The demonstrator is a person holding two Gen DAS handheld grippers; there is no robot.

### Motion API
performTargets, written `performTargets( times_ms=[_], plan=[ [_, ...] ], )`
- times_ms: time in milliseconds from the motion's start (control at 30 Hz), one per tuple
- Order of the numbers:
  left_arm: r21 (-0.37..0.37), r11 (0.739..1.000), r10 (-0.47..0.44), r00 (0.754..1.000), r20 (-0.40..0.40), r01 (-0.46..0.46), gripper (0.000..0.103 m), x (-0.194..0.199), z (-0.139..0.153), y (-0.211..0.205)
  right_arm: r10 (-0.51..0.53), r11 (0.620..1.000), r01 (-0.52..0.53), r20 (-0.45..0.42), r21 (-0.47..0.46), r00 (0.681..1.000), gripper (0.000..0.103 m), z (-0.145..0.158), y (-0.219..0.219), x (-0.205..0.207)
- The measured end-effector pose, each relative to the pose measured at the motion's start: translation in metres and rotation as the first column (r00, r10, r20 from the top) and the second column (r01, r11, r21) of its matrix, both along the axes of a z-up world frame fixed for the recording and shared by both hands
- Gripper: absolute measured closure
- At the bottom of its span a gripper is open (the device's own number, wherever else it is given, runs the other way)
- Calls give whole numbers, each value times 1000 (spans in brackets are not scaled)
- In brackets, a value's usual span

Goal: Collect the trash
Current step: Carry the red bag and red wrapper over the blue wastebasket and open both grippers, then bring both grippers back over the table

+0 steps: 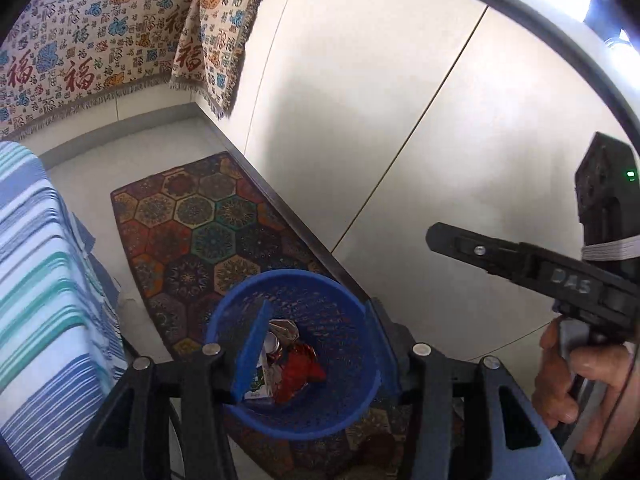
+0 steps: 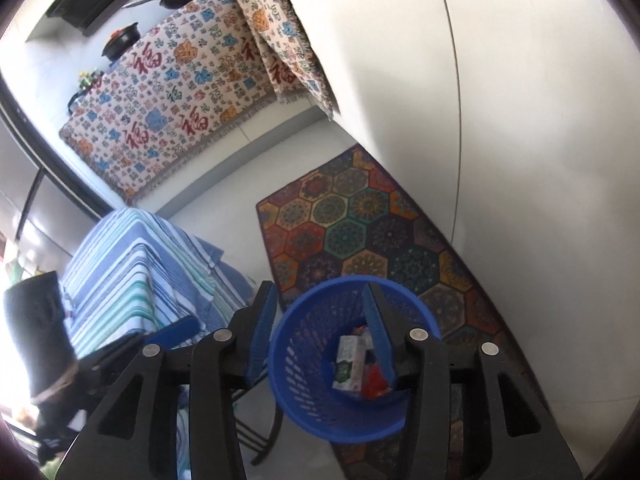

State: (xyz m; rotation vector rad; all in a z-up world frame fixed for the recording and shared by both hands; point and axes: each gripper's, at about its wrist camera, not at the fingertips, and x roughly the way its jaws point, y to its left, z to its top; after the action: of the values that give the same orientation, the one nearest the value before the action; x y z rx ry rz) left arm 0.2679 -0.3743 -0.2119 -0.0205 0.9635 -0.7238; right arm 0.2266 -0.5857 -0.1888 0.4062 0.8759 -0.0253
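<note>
A blue mesh wastebasket (image 1: 316,412) stands on a patterned rug, and it also shows in the right wrist view (image 2: 312,396). Inside lie a crushed can (image 1: 273,343), a red wrapper (image 1: 298,372) and a small white carton (image 2: 349,364). My left gripper (image 1: 316,348) is open and empty, held above the basket's mouth. My right gripper (image 2: 320,332) is open and empty, above the basket's left rim. The right gripper also appears at the right of the left wrist view (image 1: 520,264), held by a hand.
A hexagon-patterned rug (image 1: 192,220) lies along a white cabinet wall (image 1: 400,120). A blue-striped cloth covers a table (image 2: 136,276) at the left, with a chair leg (image 2: 268,440) below. A counter draped in patterned cloth (image 2: 168,104) stands beyond.
</note>
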Motion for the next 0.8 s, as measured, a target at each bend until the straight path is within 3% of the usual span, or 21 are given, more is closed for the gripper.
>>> performTargets(
  times_ms=[67,200,300,433,600,800],
  plan=[
    [-1,1000,5,999,37,-5,53,-12,17,14,8,999,-7,19,-52,1000,46,6,9,0],
    [21,999,26,995,100,-28,50,-40,45,52,26,984,-13,74,-176,997,18,19,34,-3],
    [52,995,78,988,134,-85,39,-64,58,99,67,967,-39,104,-254,992,14,25,60,-6],
    [121,975,169,978,124,-184,39,-87,59,165,151,945,-115,97,-306,984,12,22,107,-14],
    [173,925,316,938,146,-338,39,-106,55,262,301,911,-262,81,-319,950,10,27,194,-28],
    [233,851,441,882,168,-470,39,-100,36,361,485,858,-464,50,-219,873,4,22,323,-47]
  ],
)
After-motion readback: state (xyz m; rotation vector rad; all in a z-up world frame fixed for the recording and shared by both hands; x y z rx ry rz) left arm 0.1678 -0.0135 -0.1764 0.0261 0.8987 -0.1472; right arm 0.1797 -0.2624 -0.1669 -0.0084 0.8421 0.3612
